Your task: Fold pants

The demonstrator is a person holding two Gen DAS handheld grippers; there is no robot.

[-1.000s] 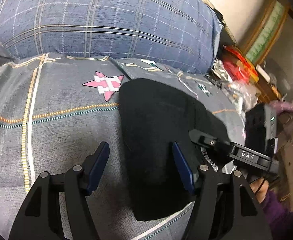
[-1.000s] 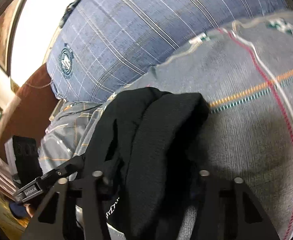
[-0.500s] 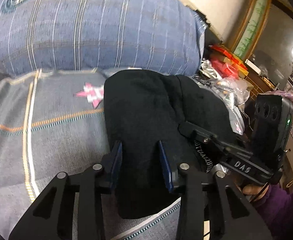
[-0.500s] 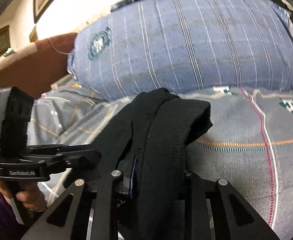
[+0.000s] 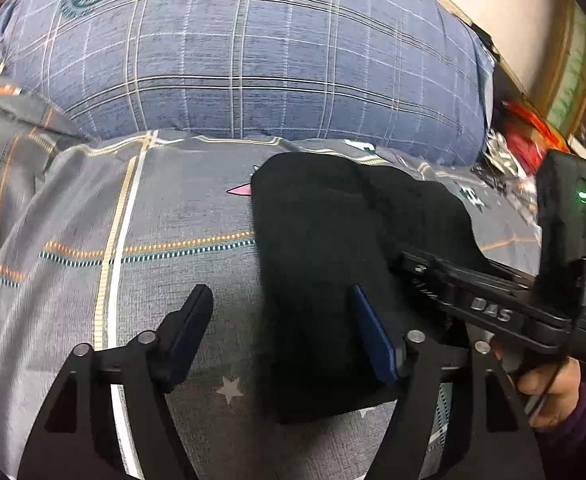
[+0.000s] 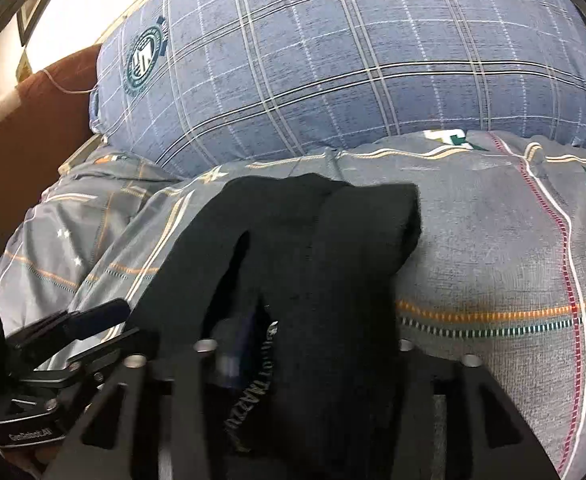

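The black pants [image 5: 325, 264] lie folded into a narrow bundle on the grey patterned bedspread [image 5: 165, 208]. My left gripper [image 5: 281, 332] is open; its right fingertip [image 5: 367, 328] rests over the bundle's left part, its left one over bare bedspread. In the right wrist view the pants [image 6: 317, 280] drape over my right gripper [image 6: 297, 352], which is shut on the waistband end; its fingertips are hidden by the cloth. The right gripper also shows in the left wrist view [image 5: 489, 300], at the bundle's right side.
A large blue plaid pillow [image 5: 253, 52] lies at the head of the bed. A brown headboard [image 6: 33, 120] stands to the left. Red packets and clutter [image 5: 521, 148] sit beside the bed on the right. The left gripper also shows in the right wrist view [image 6: 53, 344].
My left gripper, nearly closed around the bundle half a second ago, has opened wide. The lifted pants have come back down onto the bedspread. My right gripper keeps its hold.
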